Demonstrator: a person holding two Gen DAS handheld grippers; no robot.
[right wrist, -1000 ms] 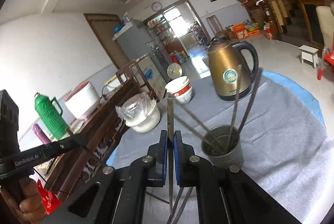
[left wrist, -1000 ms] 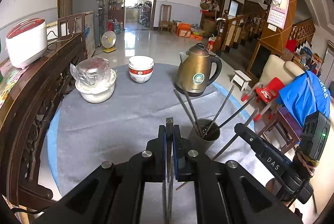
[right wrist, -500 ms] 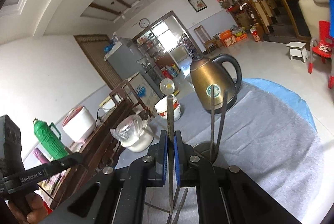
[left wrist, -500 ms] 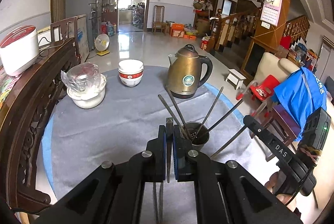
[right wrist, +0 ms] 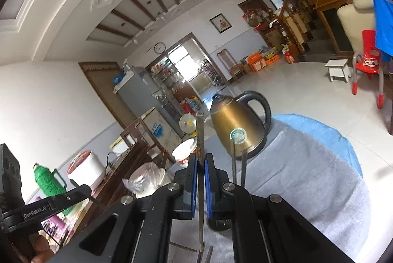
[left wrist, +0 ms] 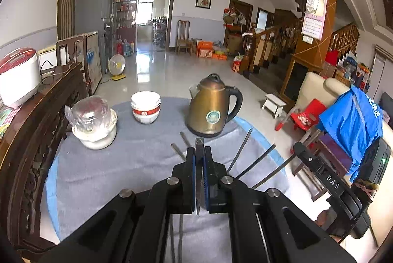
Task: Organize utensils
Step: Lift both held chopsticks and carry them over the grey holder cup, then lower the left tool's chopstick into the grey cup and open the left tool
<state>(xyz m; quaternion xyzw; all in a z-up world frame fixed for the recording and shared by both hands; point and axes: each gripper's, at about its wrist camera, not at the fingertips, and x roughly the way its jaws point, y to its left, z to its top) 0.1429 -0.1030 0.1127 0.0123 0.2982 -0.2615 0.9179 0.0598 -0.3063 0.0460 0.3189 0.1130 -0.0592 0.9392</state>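
Steel is what each claw grips: the left claw (left wrist: 199, 160) is closed tight on one thin chopstick (left wrist: 198, 179), and the right claw (right wrist: 201, 164) is pinched the same way on another chopstick (right wrist: 200, 140), its top end rising well above the jaws. Holding each stick near its middle, upright, probably suits dropping it end-first into a holder. Loose sticks lie on the grey cloth of the table (left wrist: 103, 174) beneath both claws. Just beyond the left claw, more sticks (left wrist: 242, 150) fan upward; whatever holds them is hidden behind the claw. The right view shows a dark cup (right wrist: 221, 222) just past its jaws, with two sticks standing in it. Farther off stands the kettle (left wrist: 211, 108). Only the left view shows the bowls (left wrist: 146, 107) whole; only the right shows a green flask (right wrist: 48, 182).
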